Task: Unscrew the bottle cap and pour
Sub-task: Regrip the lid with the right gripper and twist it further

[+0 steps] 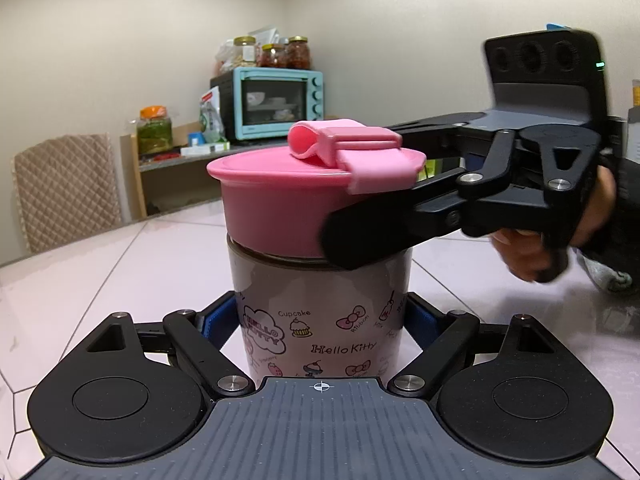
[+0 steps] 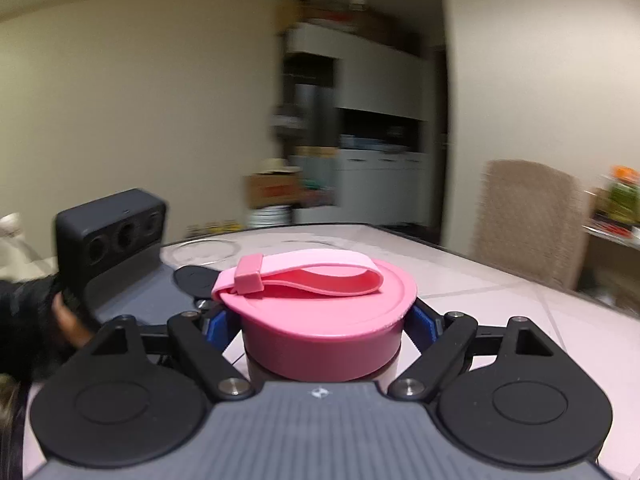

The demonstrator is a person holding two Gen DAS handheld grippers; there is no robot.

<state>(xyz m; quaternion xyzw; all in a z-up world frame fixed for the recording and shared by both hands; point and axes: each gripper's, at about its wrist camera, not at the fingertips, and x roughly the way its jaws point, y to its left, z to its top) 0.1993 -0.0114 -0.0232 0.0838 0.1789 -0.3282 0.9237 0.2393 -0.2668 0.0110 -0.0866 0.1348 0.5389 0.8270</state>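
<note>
1. Gripping low and high at once, a person works two hand-held tongs on a Hello Kitty bottle (image 1: 320, 320) standing upright on a pale tiled table (image 1: 100, 272).

2. Left gripper (image 1: 320, 320): its blue-padded jaws are clamped on the printed lower body of the bottle, one pad on each side, pinning it to the tabletop.

3. Right gripper (image 2: 324, 320): its jaws are closed on the pink screw cap (image 2: 324, 320), pads pressed against opposite sides of the cap's wall. From the left wrist view one black finger (image 1: 372, 232) crosses the front of the cap, with a hand (image 1: 560, 232) behind the tool.

4. The cap is still seated on the bottle's neck; no gap shows under its skirt. Its pink carry strap (image 2: 312, 276) lies looped flat over the top.

5. The step in hand, by my reading, is the first loosening turn. To do it well, the right tool should turn about the bottle's upright axis, kept level so the pads do not ride up over the cap's flared rim.

6. The left grip should hold firm without tilting the bottle, or the body will spin with the cap.

7. A chair (image 1: 68, 188) and a teal toaster oven (image 1: 276, 104) stand well apart from the work. No vessel to pour into shows in either view.
</note>
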